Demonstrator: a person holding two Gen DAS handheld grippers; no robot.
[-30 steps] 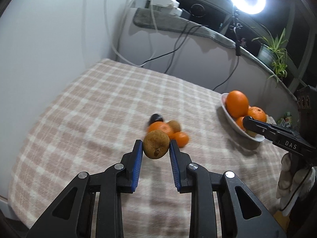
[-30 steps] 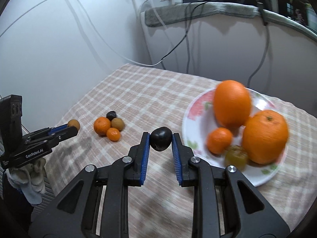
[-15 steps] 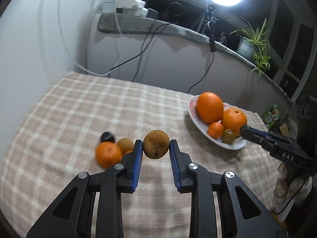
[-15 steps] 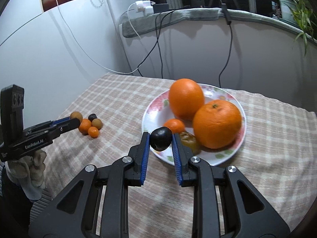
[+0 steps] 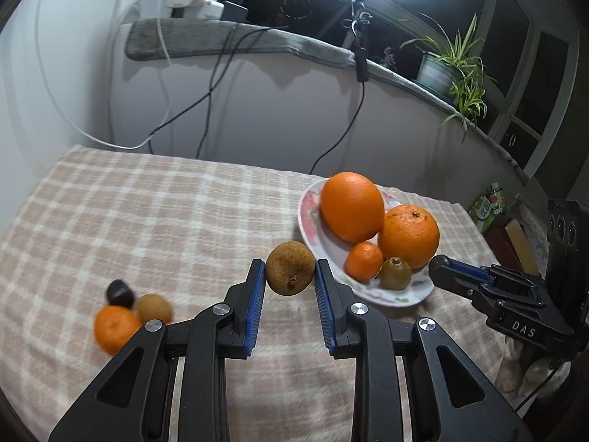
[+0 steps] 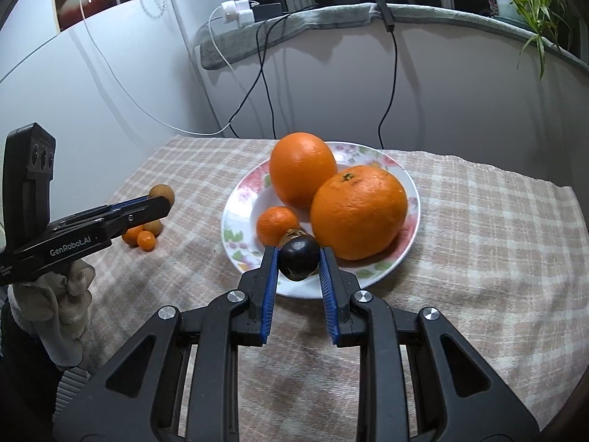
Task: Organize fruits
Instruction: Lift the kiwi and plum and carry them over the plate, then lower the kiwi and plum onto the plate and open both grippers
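Both grippers have swung from the loose fruit pile toward the floral plate (image 6: 412, 199): right gripper (image 6: 298, 263), closed on a dark plum (image 6: 299, 258), now hangs over the plate's near rim at frame centre, so drop-off looks imminent. Left gripper (image 5: 291, 276) clamps a brown kiwi-like fruit (image 5: 290, 267) just left of the plate. Two big oranges (image 6: 359, 211), a mandarin (image 6: 277, 225) and a small brown fruit crowd the landing spot; leftover fruits (image 5: 116, 328) remain lower left.

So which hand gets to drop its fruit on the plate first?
Probably the right. The right gripper already holds its dark fruit over the plate rim, while the left gripper with the brown fruit looks short of it.
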